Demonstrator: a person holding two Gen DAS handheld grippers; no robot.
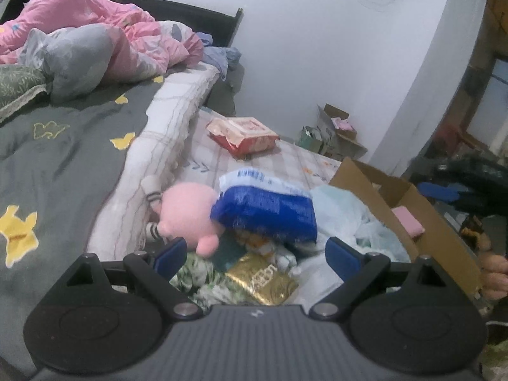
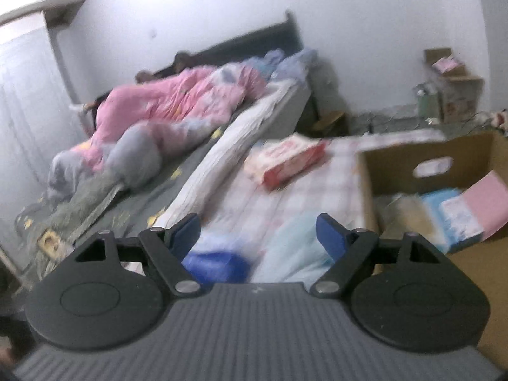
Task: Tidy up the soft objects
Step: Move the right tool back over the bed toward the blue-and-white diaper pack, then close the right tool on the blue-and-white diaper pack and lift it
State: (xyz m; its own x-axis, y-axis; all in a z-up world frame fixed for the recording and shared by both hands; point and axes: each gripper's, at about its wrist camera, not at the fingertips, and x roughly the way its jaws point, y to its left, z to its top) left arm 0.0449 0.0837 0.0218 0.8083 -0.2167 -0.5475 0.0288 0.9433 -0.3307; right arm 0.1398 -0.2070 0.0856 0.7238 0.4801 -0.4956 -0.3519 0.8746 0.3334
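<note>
Right wrist view smeared by motion throughout: blue pack (image 2: 219,265) at 6 o'clock just a blob, print on red-and-white package (image 2: 285,160) unreadable, box contents (image 2: 444,219) at 3 o'clock indistinct. Cardboard box (image 2: 397,165) cut off by right edge.
Left wrist view: pink plush (image 1: 187,212) half hidden under blue-and-white pack (image 1: 266,209), face not visible. Gold packet (image 1: 263,277) partly buried, lettering too blurred to read. Hand (image 1: 495,274) at 3 o'clock clipped by frame edge. Clutter at 2 o'clock too dark to identify.
</note>
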